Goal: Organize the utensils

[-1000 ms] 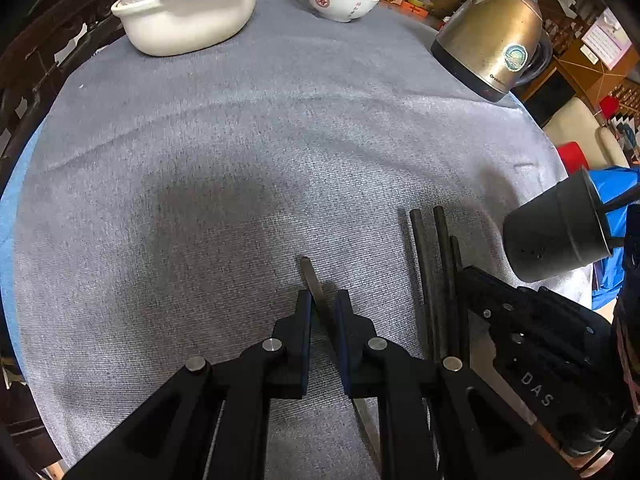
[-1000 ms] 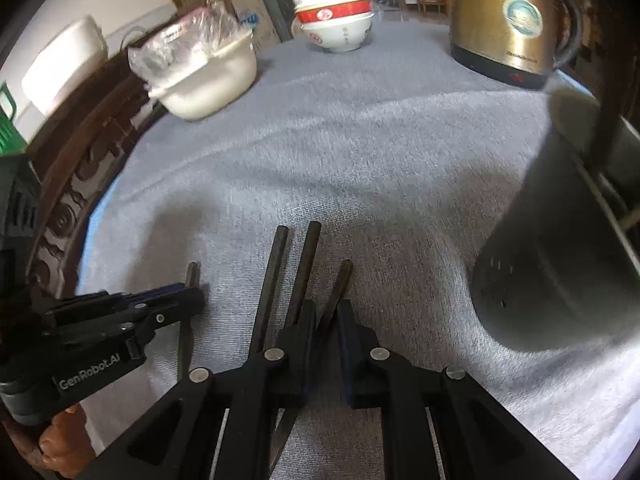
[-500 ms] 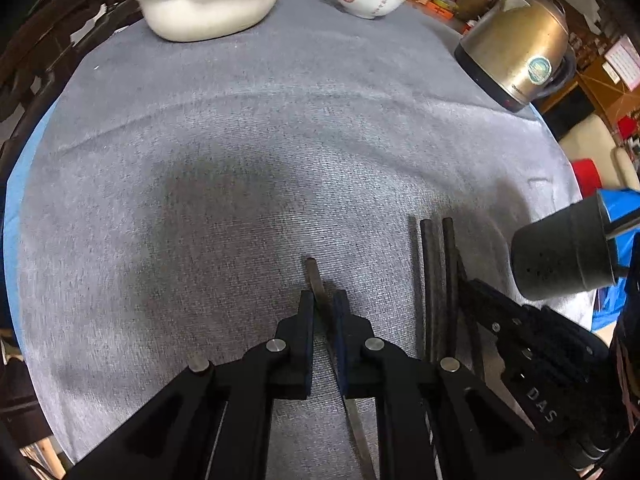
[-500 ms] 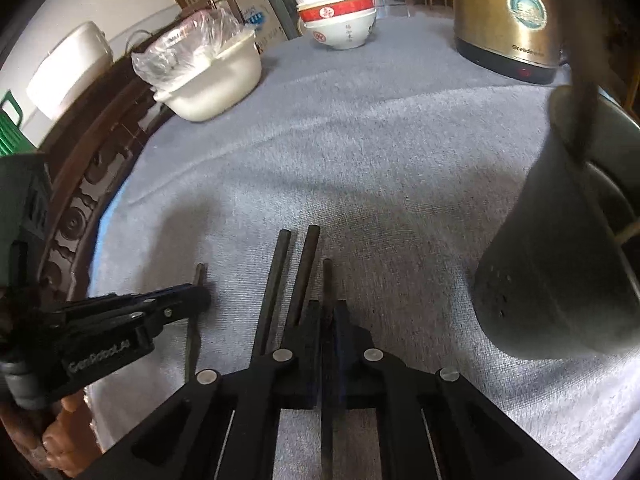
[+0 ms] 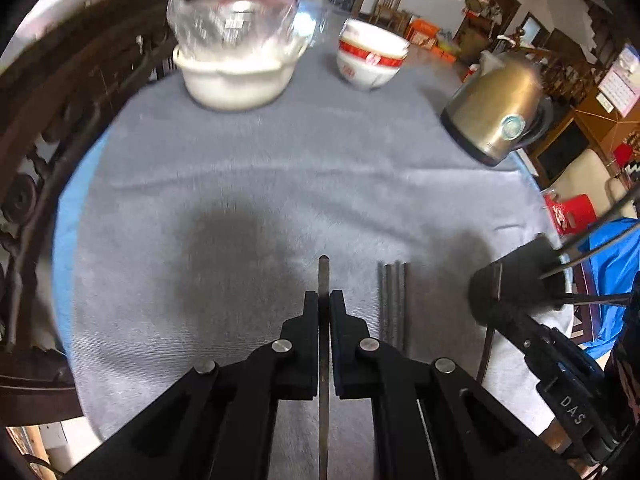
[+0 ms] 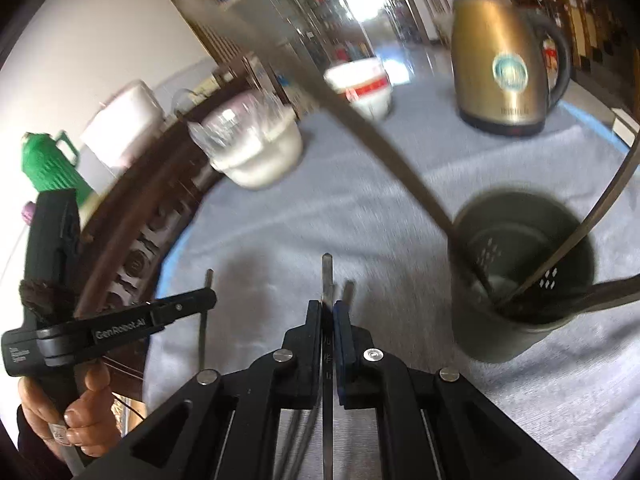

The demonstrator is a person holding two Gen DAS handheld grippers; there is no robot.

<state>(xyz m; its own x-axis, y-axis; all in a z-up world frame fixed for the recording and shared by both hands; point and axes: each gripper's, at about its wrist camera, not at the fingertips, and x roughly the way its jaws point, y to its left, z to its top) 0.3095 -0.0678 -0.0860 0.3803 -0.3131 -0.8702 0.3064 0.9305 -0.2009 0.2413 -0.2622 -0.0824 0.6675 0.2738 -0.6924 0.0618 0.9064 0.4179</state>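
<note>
Left tongs (image 5: 324, 300) clamped on dark flat metal chopstick (image 5: 323, 276), long axis toward 12 o'clock, tip past pads, lifted above desk. Right tongs (image 6: 327, 308) clamped on second dark chopstick (image 6: 327, 276), also toward 12 o'clock. Three dark chopsticks (image 5: 394, 304) lie parallel on grey cloth-covered round desk (image 5: 240, 184). Dark perforated utensil holder (image 6: 524, 280) at 3 o'clock. Gold kettle (image 6: 504, 64) behind. "GenRobot.AI" on left tool; "DAS" on right.
</note>
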